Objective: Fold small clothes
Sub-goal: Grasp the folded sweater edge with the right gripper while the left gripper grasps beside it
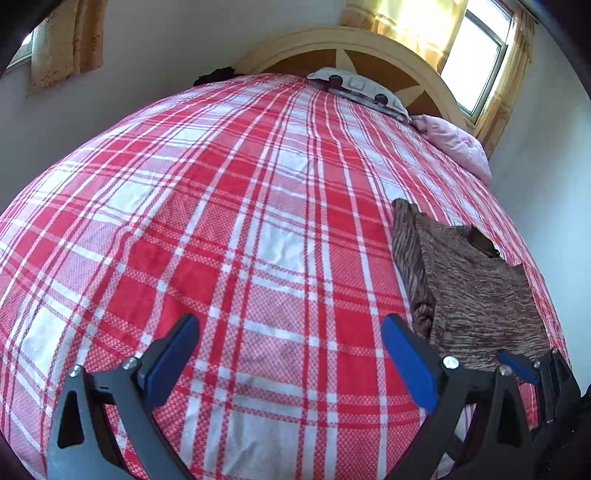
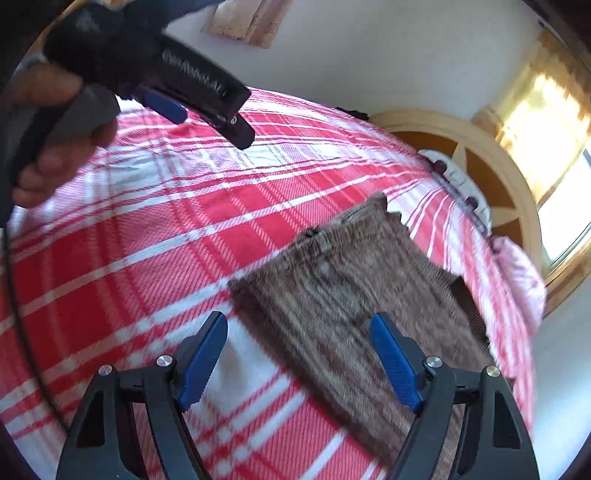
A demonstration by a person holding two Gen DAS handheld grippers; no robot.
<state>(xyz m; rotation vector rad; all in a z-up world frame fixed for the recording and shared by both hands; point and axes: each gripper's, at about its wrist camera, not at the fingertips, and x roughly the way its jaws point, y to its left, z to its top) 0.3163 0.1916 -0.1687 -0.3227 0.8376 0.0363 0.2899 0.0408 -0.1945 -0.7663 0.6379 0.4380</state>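
Brown knitted garment [image 2: 354, 295] lies flat on the bed, on a red and white checked bedspread [image 1: 229, 229]. It is partly folded, with one side turned over the body.

In the right wrist view the right tongs [image 2: 299, 360] are spread wide and grasp nothing. The near edge of the garment lies under and between their two blue pads [image 2: 203, 360], a little more toward the right pad. I cannot tell if the pads touch the cloth, because this view is blurred.

In the left wrist view the left tongs [image 1: 290, 363] are also released, with only bare bedspread between the blue pads [image 1: 410, 363]. The garment [image 1: 476, 295] is to the right of these tongs, just beyond the right pad. The right tongs [image 1: 524, 365] show at the lower right edge, beside the near end of the garment.

From the right wrist view, the left tongs [image 2: 166, 107] hang above the bedspread, up and to the left, held by a hand [image 2: 55, 147].

Far ahead of both tongs are a wooden headboard [image 1: 369, 48], a patterned pillow [image 1: 362, 88] and a pink blanket [image 1: 458, 144]. Yellow curtains [image 1: 413, 22] hang at a bright window [image 1: 476, 55].
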